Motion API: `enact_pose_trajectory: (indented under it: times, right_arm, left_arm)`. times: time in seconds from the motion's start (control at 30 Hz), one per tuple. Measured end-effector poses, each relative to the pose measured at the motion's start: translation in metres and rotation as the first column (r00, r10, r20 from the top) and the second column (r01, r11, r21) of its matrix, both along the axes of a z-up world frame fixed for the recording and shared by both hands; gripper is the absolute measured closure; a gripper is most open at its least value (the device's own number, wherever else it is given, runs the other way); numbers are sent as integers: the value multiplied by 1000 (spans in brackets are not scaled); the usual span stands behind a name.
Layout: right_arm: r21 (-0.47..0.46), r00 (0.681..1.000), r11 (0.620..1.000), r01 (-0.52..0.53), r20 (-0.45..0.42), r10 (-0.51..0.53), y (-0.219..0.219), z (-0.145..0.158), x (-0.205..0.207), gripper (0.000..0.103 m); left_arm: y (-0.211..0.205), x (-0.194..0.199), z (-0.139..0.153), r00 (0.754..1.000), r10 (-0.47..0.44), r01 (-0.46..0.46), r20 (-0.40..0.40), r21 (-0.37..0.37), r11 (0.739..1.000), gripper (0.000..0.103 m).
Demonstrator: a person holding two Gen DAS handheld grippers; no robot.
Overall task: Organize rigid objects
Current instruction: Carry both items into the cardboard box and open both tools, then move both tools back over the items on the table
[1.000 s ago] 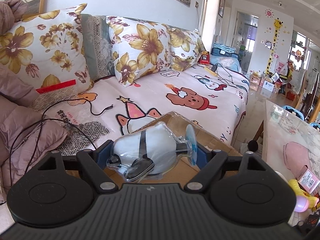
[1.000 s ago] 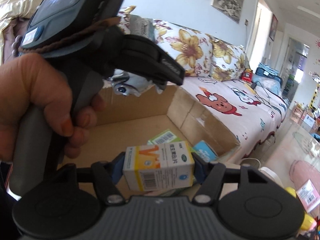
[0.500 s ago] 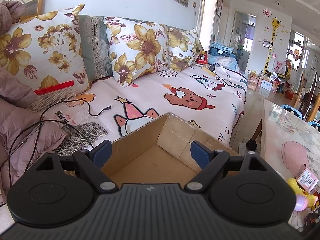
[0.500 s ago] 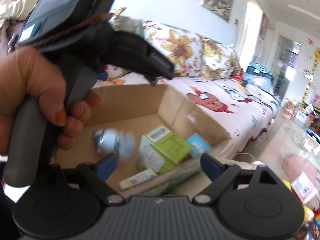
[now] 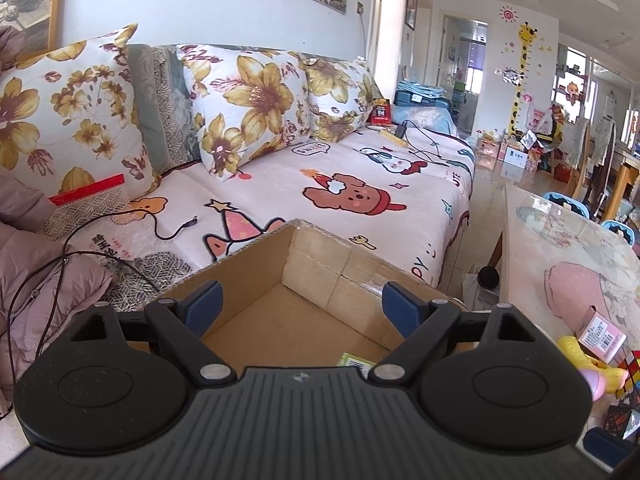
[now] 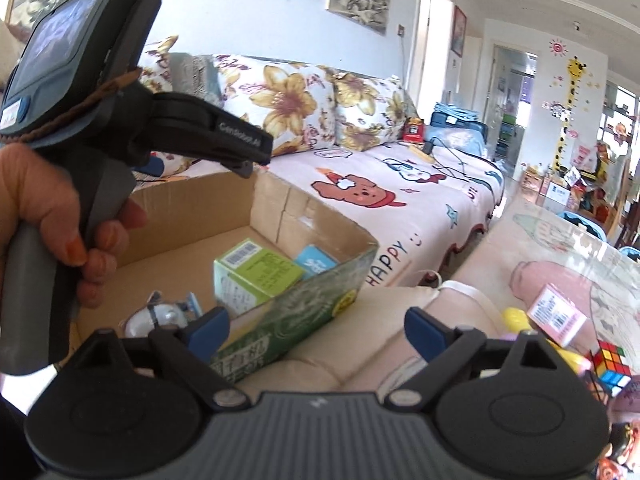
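Cardboard is what both tools face: the open box (image 6: 240, 216) sits in front of the sofa (image 5: 360, 200), and it already holds a green carton (image 6: 256, 276), a small blue pack (image 6: 316, 262) beside it at the far corner, and a clear blister-packed item (image 6: 164, 314) on the near floor of the box. Your left gripper (image 5: 298, 302) hangs over the box with its fingers wide and nothing between them. Your right gripper (image 6: 316, 330) has just been opening its jaws; they stand wide and empty, aimed past the box's printed green near wall toward the table on the right.

The drop looks finished, so the step in hand is, by my reading, the reach for the next piece. On the glass-topped table (image 6: 560, 248) to the right lie a pink carton (image 6: 556, 314), a puzzle cube (image 6: 610, 366) and a yellow toy (image 6: 514, 316), close together.

- Pick one target before you travel; the pink carton offers flat, parallel faces.
- Keep the fingers wide until both pads straddle it, then close squarely on opposite sides.
- Clear the box wall as you swing right, so you do not nudge it.
- Hold the left tool out of the right one's path; your left hand (image 6: 40, 216) sits close to the box's left side.
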State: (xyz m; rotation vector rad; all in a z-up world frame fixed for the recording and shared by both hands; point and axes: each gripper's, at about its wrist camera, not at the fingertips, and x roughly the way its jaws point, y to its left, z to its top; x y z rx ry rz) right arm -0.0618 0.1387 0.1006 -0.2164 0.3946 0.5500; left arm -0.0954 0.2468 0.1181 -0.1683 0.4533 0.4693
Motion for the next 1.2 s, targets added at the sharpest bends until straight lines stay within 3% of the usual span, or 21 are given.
enact_pose_trajectory:
  times: [0.8, 1.2]
  right_arm:
    - [122, 978, 970, 211, -36, -208, -97, -7, -20, 1]
    - [150, 920, 908, 392, -79, -384, -159, -6, -11, 1]
  left_arm:
    - [-48, 4, -12, 983, -175, 181, -57, 121, 976, 0]
    - [-62, 2, -20, 952, -294, 305, -88, 158, 939, 0]
